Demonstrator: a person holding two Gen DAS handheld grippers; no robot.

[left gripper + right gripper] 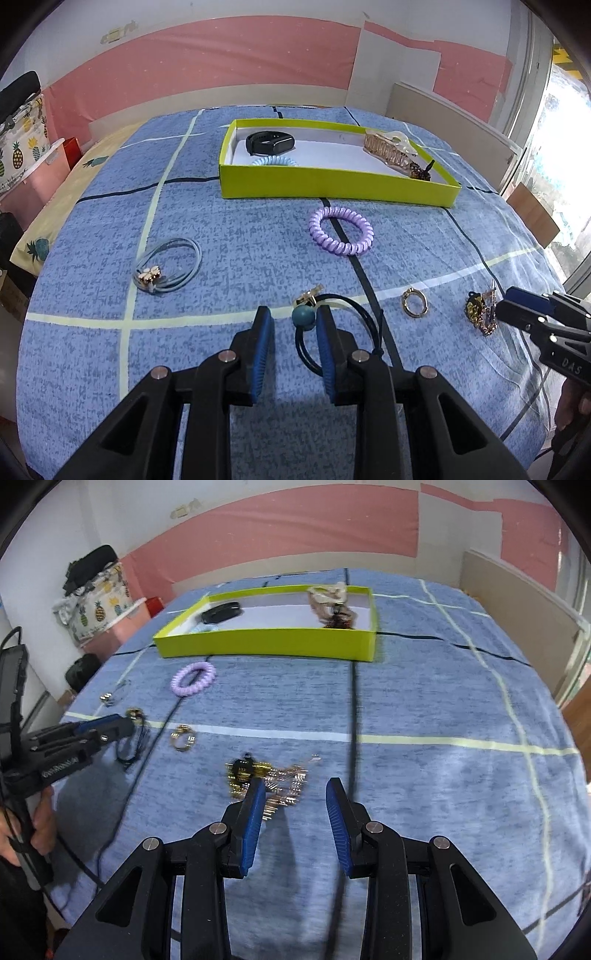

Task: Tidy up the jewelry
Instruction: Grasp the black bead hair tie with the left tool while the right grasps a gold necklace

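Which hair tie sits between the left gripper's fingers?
The black hair tie with the teal bead; the purple coil and light-blue corded tie lie farther out on the cloth.

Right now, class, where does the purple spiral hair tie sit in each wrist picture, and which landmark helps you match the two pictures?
Left wrist view: the purple spiral hair tie lies right of centre on the blue cloth, just in front of the box's near wall.
Right wrist view: the same tie lies left of centre in the upper half, in front of the box's left end.
Shared landmark: the yellow-green box.
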